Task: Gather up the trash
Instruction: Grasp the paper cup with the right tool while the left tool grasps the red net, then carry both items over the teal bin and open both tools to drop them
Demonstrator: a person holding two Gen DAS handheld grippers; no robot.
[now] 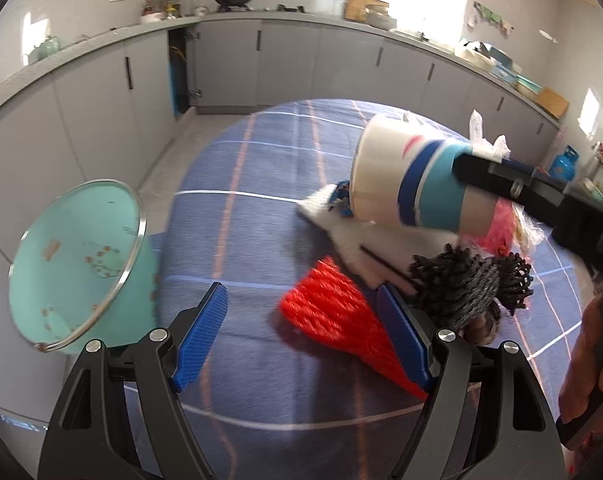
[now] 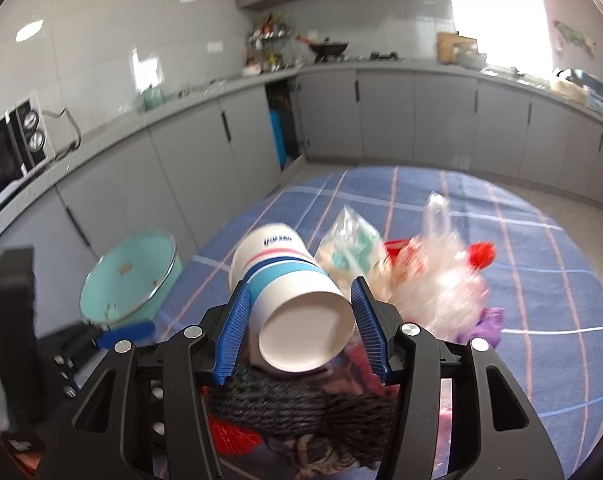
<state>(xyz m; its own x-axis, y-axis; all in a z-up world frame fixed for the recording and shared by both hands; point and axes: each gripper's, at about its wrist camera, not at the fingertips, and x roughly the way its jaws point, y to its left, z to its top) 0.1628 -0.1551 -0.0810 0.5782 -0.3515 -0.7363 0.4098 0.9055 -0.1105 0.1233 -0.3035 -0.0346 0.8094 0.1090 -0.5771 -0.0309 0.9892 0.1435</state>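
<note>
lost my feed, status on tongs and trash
Right tongs shut on paper cup, lifted. Left tongs open, empty, over red mesh. Bin unobstructed.

Both grippers matte black w/ triangular cut-outs in the arms & round silver screw heads at the pivots; left gripper [image 1: 301, 338] and right gripper [image 2: 299, 330] each carried ribbed blue pads [image 2: 233, 336] on the fingers, approx same build
</note>
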